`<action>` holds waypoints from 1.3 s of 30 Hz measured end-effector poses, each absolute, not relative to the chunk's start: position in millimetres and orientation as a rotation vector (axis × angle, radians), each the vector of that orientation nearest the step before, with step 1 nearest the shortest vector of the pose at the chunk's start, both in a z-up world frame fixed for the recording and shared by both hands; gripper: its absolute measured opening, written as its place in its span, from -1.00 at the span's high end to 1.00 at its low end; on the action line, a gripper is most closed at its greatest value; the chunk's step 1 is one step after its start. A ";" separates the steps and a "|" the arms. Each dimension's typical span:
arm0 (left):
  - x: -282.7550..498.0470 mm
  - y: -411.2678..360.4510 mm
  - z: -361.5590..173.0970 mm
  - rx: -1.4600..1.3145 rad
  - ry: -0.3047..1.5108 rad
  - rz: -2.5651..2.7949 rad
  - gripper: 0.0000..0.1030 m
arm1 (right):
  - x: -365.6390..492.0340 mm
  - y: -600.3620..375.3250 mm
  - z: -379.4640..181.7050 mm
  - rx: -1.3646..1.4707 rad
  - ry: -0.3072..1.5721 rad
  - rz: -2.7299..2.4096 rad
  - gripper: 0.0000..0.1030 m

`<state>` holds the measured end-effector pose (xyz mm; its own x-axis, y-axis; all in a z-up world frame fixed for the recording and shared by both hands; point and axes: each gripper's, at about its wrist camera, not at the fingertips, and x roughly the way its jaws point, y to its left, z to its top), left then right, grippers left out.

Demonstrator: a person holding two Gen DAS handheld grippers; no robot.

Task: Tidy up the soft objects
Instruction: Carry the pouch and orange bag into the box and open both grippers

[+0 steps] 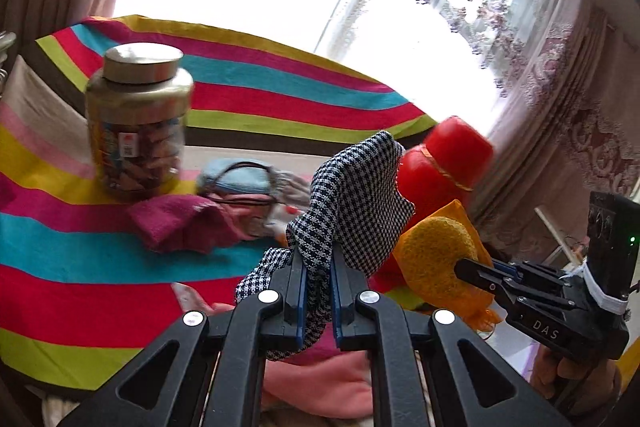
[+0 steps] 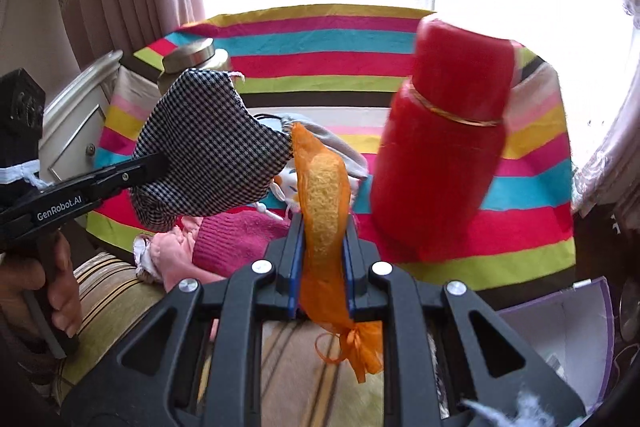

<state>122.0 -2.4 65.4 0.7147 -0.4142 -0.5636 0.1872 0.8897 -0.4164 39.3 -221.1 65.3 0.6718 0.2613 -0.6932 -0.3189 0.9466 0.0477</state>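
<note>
I've got the left gripper (image 1: pixel 318 279) clamped tight on the houndstooth cloth (image 1: pixel 352 203), pinched near a bunched lower edge, rest flopping up and over the jaws; it's held off the striped blanket (image 1: pixel 100 255). Looks light, limp, no stiffness, so any fold works as a grab point, but it will drape and swing. The right gripper (image 2: pixel 322 263) is closed on the orange mesh pouch (image 2: pixel 320 195) with a yellow sponge-like pad inside, squeezed mid-body, tied tail hanging below. Judging it light, springy, and the mesh is snag-prone, so I'd grip the padded middle, not the ribbon. Both held just beside each other in the air. Containers: the clear jar (image 1: pixel 138 123) with a metal lid holds what look like wrapped snacks; the red flask (image 2: pixel 444 147) stands capped, contents hidden. Loose pile of pink and magenta knitwear (image 1: pixel 180 223) lies between them.
</note>
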 end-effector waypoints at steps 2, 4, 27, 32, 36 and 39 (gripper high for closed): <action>118.4 -12.8 68.9 -0.345 0.700 -0.371 0.81 | 32.6 -232.6 69.0 -0.061 0.766 0.315 0.61; 115.5 -23.7 71.4 -0.342 0.702 -0.403 0.81 | 24.9 -245.6 71.4 -0.048 0.767 0.296 0.61; 80.5 -201.0 68.9 -0.191 0.870 -0.787 0.81 | -43.5 -422.7 68.2 0.126 0.793 -0.050 0.61; 74.4 -235.9 69.6 -0.144 0.884 -0.832 0.81 | -51.4 -455.9 63.6 0.178 0.803 -0.135 0.61; 72.5 -260.7 70.0 -0.107 0.897 -0.865 0.81 | -58.3 -479.5 62.1 0.221 0.793 -0.190 0.59; 70.6 -279.0 71.1 -0.082 0.904 -0.895 0.80 | -61.1 -490.3 61.9 0.229 0.793 -0.229 0.57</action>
